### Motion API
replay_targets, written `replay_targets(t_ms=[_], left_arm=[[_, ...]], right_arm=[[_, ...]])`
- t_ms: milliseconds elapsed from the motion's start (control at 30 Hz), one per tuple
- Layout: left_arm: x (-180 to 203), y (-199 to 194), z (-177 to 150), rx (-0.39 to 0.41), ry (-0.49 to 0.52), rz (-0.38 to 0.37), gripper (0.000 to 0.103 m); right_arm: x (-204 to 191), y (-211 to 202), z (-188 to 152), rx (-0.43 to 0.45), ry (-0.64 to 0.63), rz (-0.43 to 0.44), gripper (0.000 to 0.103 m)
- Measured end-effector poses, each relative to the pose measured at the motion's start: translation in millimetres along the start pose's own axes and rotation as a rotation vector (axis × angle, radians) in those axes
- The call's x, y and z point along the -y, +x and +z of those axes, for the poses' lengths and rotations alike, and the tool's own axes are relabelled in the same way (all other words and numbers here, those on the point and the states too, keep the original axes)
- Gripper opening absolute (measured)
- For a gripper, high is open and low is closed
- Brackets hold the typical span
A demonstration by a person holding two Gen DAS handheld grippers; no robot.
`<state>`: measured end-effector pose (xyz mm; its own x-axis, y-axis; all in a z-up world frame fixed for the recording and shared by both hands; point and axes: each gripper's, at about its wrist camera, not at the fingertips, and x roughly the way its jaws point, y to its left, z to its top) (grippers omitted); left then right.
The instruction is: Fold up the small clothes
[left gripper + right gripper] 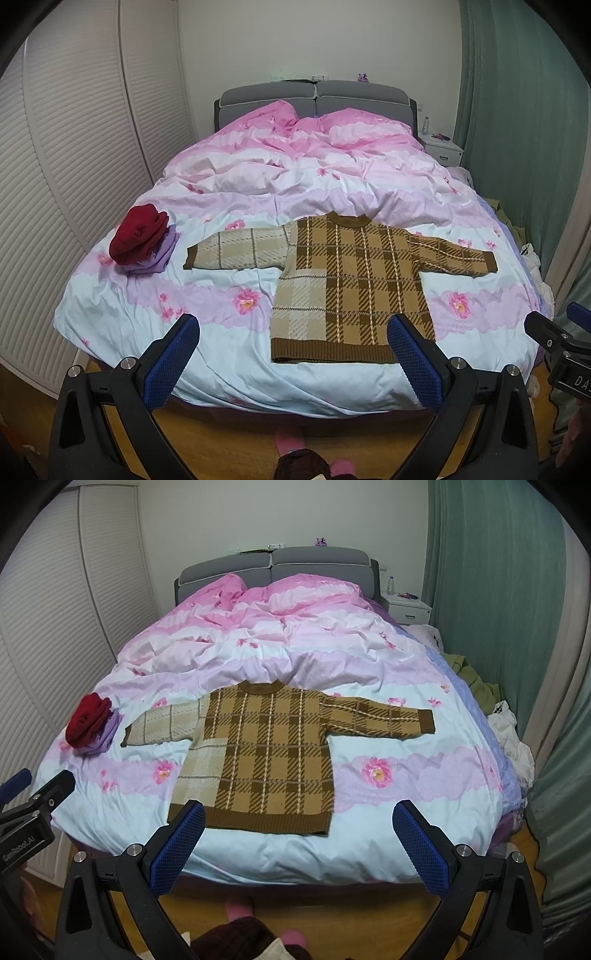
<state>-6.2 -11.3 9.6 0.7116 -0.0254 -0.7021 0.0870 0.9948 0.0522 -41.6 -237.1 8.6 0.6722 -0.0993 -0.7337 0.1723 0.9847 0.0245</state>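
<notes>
A small brown and beige plaid sweater point(347, 284) lies flat on the bed with both sleeves spread out; it also shows in the right wrist view point(266, 757). My left gripper point(295, 325) is open and empty, held above the bed's near edge in front of the sweater's hem. My right gripper point(299, 812) is open and empty, also at the near edge, by the hem's right corner. A pile of folded clothes, red on top of purple point(142, 236), sits on the bed to the sweater's left and shows in the right wrist view too point(92, 723).
The bed carries a rumpled pink and pale-blue floral duvet point(295, 166) and a grey headboard point(314, 96). White louvred wardrobe doors point(74, 147) stand on the left, green curtains point(498, 572) on the right. A white nightstand point(406, 607) and loose clothes point(509, 738) lie beside the bed's right.
</notes>
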Motion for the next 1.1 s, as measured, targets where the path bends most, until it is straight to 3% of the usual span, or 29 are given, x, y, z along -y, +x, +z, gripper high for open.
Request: replay_targets(t_ms=[1100], left_arm=[[-2.4,0.4,3.5,0.002,-0.007,-0.011,0.103]], right_arm=[[4.7,3.3,-0.9,0.005,-0.001,-0.006,0.102]])
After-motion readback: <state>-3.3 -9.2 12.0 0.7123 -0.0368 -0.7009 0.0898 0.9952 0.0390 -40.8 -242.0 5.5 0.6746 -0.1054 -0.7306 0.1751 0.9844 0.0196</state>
